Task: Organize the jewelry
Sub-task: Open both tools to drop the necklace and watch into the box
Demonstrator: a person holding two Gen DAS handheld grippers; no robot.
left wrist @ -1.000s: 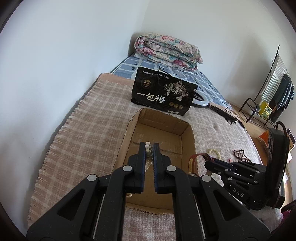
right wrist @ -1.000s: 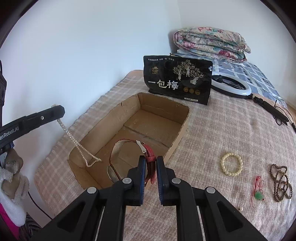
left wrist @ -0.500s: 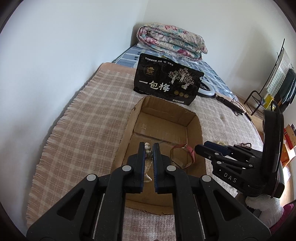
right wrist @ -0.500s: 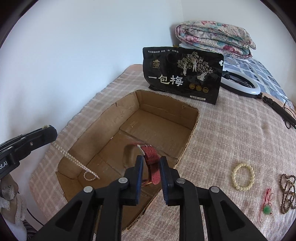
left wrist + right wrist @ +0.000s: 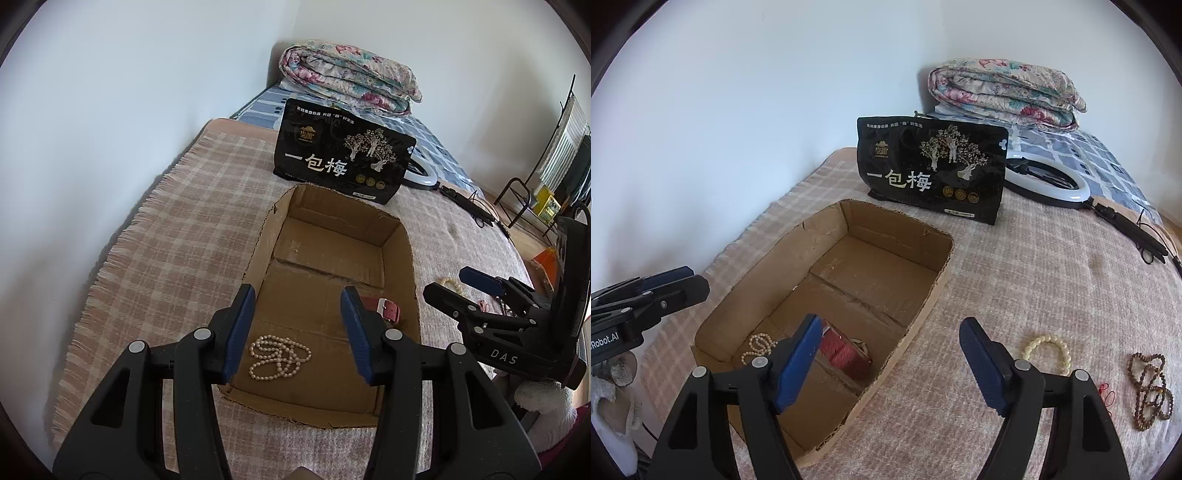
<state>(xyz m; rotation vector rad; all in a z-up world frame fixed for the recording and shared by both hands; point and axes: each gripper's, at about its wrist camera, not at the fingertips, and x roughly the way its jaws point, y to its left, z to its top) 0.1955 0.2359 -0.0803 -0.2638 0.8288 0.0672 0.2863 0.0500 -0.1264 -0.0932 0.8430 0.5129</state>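
Observation:
An open cardboard box (image 5: 397, 240) (image 5: 934, 295) lies on the plaid blanket. A pearl necklace (image 5: 279, 355) (image 5: 757, 345) lies coiled on its floor near the front. A red watch strap (image 5: 384, 308) (image 5: 844, 352) lies in the box beside it. My left gripper (image 5: 297, 299) is open and empty above the box's near end. My right gripper (image 5: 890, 328) is open and empty over the box's right wall; it also shows in the left wrist view (image 5: 458, 286). A cream bead bracelet (image 5: 1047, 349), a brown bead string (image 5: 1150, 389) and a red cord charm (image 5: 1108, 397) lie on the blanket to the right.
A black snack bag (image 5: 343, 153) (image 5: 932, 170) stands just behind the box. A ring light (image 5: 1049, 181) with its cable lies behind that. A folded floral quilt (image 5: 351, 83) sits at the bed's far end. A wall runs along the left. A clothes rack (image 5: 554, 155) stands at the far right.
Both grippers opened. The pearl necklace dropped from the left gripper and the red watch strap from the right; both now lie in the box. The right gripper drew back to the right.

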